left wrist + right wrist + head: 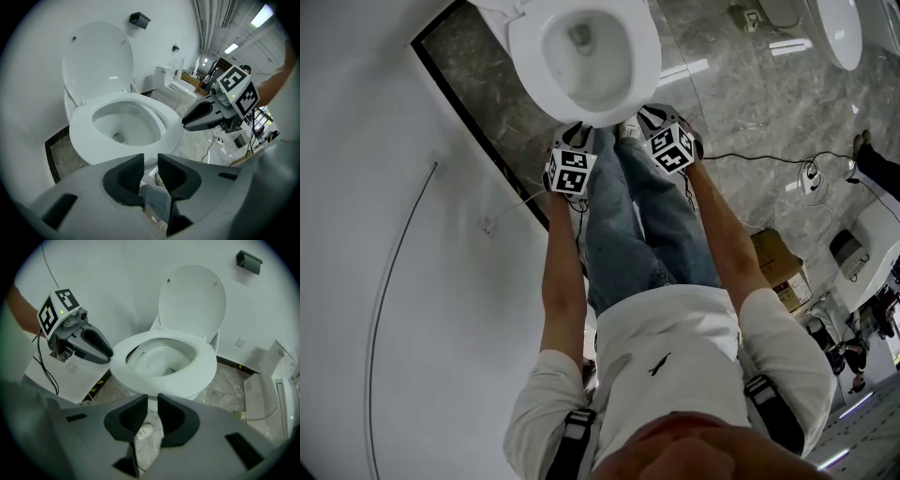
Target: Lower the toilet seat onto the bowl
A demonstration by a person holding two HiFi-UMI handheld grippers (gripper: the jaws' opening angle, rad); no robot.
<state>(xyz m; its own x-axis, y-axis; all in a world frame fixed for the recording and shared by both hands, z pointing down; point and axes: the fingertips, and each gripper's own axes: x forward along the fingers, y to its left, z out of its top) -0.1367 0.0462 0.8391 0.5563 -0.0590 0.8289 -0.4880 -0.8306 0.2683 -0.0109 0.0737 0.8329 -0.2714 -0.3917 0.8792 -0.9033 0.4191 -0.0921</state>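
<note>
- White seat (pixel 643 73) lay flat on the bowl (pixel 581 56) at the top of the head view, in front of the person's feet.
- Both grippers were held low over the bowl's near edge, the left gripper (pixel 572 155) beside the left knee and the right gripper (pixel 668 139) beside the right, with the jeans (pixel 637 225) between them.
- Grey marble floor (pixel 741 103) lay right of the bowl, a black cable (pixel 769 155) ran across it, and a white wall (pixel 394 187) filled the left side.
- From the left gripper view, the seat (pixel 166 119) rested down on the bowl's rim and the lid (pixel 98 58) stood upright against the wall behind.
- That gripper's (pixel 151 164) jaws stood a narrow gap apart with nothing gripped; only a strip of the jeans showed through the gap.
- The right gripper (pixel 201 116) hung to the right of the seat's front edge, near it but not touching, and a black box (pixel 139 19) sat high on the wall.
- From the right gripper view, the seat (pixel 206 366) again lay flat on the bowl with the lid (pixel 192 298) upright behind it.
- The right gripper's (pixel 151 406) jaws were likewise a narrow gap apart and held nothing, with floor showing between them.
- The left gripper (pixel 93 345) pointed at the seat's left side, its tip just beside the rim.
</note>
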